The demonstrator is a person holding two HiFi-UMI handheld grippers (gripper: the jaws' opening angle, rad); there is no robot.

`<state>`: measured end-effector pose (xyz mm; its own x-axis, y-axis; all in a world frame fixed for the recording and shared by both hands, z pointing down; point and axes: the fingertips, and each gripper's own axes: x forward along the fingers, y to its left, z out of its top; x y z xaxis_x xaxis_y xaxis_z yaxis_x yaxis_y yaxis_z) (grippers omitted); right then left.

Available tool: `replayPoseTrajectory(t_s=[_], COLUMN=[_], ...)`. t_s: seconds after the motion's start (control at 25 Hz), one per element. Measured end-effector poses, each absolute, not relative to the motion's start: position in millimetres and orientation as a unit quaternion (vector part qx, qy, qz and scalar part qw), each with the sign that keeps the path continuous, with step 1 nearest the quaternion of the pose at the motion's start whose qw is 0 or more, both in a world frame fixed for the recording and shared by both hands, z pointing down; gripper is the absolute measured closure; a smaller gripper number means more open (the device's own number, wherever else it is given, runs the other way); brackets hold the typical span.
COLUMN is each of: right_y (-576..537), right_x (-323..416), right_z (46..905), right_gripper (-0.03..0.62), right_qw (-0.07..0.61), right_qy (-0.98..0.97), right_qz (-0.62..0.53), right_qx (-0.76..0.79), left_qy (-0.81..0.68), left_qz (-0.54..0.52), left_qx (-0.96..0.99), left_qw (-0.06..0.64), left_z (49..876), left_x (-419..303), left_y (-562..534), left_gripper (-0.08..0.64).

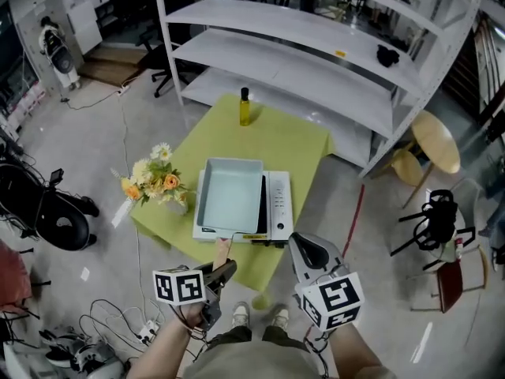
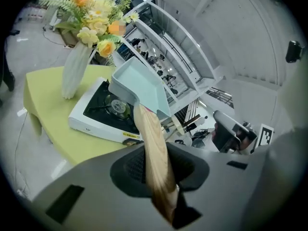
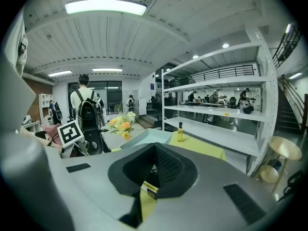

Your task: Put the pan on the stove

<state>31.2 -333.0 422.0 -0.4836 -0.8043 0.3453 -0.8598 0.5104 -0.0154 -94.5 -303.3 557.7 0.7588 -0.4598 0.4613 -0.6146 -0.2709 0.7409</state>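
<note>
A light blue rectangular pan [image 1: 231, 193] hangs tilted just above the white portable stove [image 1: 278, 204] on the green table [image 1: 300, 144]. My left gripper [image 1: 223, 271] is shut on the pan's wooden handle [image 1: 222, 251] at the table's near edge. In the left gripper view the handle [image 2: 154, 148] runs out between the jaws to the pan [image 2: 139, 83], with the stove's black burner [image 2: 113, 107] showing beneath it. My right gripper [image 1: 308, 251] hovers by the stove's near right corner, shut, with nothing in it. In the right gripper view the pan [image 3: 147, 137] lies just beyond the jaws.
A vase of flowers [image 1: 158, 181] stands left of the stove and an oil bottle [image 1: 245, 106] at the table's far edge. White shelving [image 1: 316, 46] rises behind. Chairs [image 1: 434, 215] stand to the right, cables [image 1: 110, 322] lie at left. A person with a backpack [image 3: 89, 109] stands farther off.
</note>
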Motion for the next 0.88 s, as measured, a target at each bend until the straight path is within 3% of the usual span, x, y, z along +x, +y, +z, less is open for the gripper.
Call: replayPoseTrajectory(t_s=[0.88], right_y=[-373.2], right_x=[25.2], right_z=[500.1], right_gripper=[0.586], right_qw=[0.184], right_qy=[-0.86], right_qz=[0.173], right_qx=[0.443], left_qy=[-0.348], left_qz=[0.097], left_qx=[0.755], left_qw=[0.548], left_z=[640.8], left_x=[-78.9], left_y=[-341.7], left_gripper=[0.476])
